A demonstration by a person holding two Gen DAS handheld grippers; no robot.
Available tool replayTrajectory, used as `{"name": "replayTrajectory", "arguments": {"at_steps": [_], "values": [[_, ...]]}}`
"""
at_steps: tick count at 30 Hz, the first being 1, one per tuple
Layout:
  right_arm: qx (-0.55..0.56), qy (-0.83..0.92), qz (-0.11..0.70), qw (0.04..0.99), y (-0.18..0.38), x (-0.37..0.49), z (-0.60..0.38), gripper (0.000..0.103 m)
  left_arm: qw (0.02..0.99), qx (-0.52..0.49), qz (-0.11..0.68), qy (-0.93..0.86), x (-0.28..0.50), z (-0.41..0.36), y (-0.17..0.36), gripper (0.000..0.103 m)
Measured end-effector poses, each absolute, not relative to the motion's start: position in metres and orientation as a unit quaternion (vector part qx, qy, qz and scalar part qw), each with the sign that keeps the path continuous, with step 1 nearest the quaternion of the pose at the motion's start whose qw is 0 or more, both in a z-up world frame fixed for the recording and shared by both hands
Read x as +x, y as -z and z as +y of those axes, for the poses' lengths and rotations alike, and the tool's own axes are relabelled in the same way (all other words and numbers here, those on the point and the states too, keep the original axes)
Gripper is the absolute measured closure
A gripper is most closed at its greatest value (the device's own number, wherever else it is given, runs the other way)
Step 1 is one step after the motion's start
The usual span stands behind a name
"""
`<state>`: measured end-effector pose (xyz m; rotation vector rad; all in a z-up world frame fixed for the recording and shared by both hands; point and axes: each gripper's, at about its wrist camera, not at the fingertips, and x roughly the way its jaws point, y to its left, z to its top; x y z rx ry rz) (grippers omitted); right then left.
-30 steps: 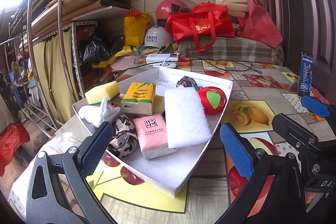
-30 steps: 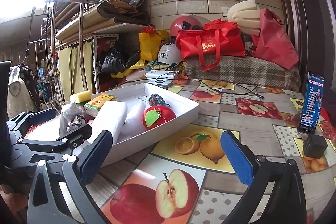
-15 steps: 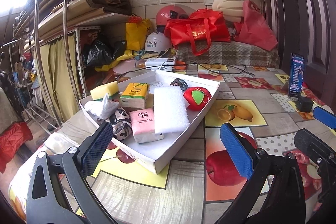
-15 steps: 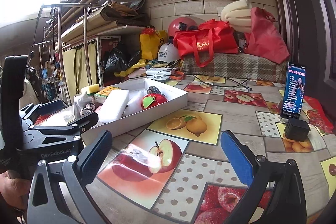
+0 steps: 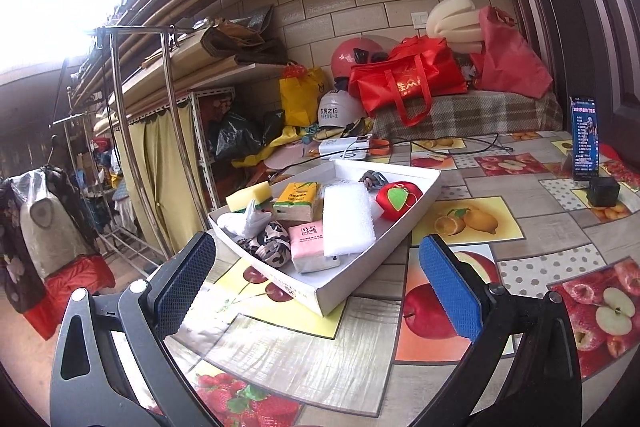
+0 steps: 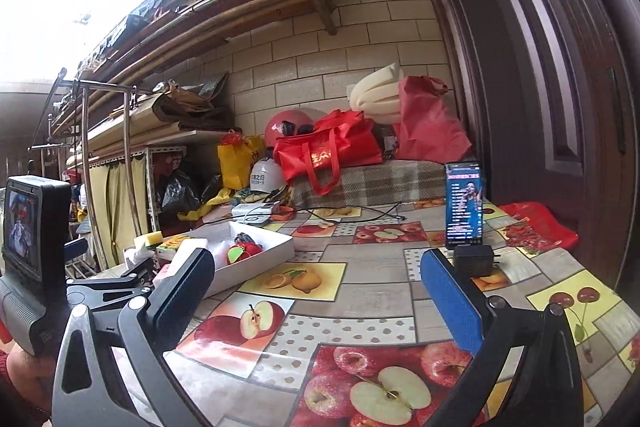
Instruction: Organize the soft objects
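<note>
A white cardboard tray (image 5: 360,279) sits on the fruit-print table and holds soft things: a white foam pad (image 5: 347,219), a red apple plush (image 5: 398,201), a pink tissue pack (image 5: 310,247), a yellow tissue pack (image 5: 298,201), a yellow sponge (image 5: 248,195), a spotted cloth (image 5: 266,245) and a white cloth (image 5: 246,221). My left gripper (image 5: 316,287) is open and empty, short of the tray's near corner. My right gripper (image 6: 318,303) is open and empty, over the table to the right of the tray (image 6: 256,265). The left gripper's body also shows in the right wrist view (image 6: 108,287).
A phone (image 6: 464,205) stands upright at the table's right, with a black charger block (image 6: 474,259) in front of it. Cables and a white device (image 5: 348,149) lie behind the tray. Red bags (image 5: 404,83), helmets and shelves crowd the back.
Both grippers have pulled back and risen from the tray, which now looks smaller and farther. Both stay open and empty. The tray's contents have not moved.
</note>
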<state>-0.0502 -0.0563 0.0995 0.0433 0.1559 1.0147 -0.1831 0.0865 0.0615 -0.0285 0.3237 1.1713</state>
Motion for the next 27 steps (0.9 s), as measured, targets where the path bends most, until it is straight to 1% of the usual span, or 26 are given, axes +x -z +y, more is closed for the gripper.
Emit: {"name": "replayTrajectory", "arguments": {"at_steps": [6,14,27], "values": [[0.018,-0.49,0.124,0.862,-0.092,-0.036,-0.05,0.0,0.839,-0.043,0.173,-0.514,-0.184,0.075,-0.071,0.0],[0.034,-0.49,0.123,0.862,-0.09,-0.036,-0.06,0.0,0.837,-0.109,0.186,-0.503,-0.196,0.087,-0.085,0.0],[0.008,-0.476,0.116,0.872,-0.092,-0.043,-0.053,0.0,0.835,-0.124,0.182,-0.503,-0.202,0.099,-0.086,0.0]]}}
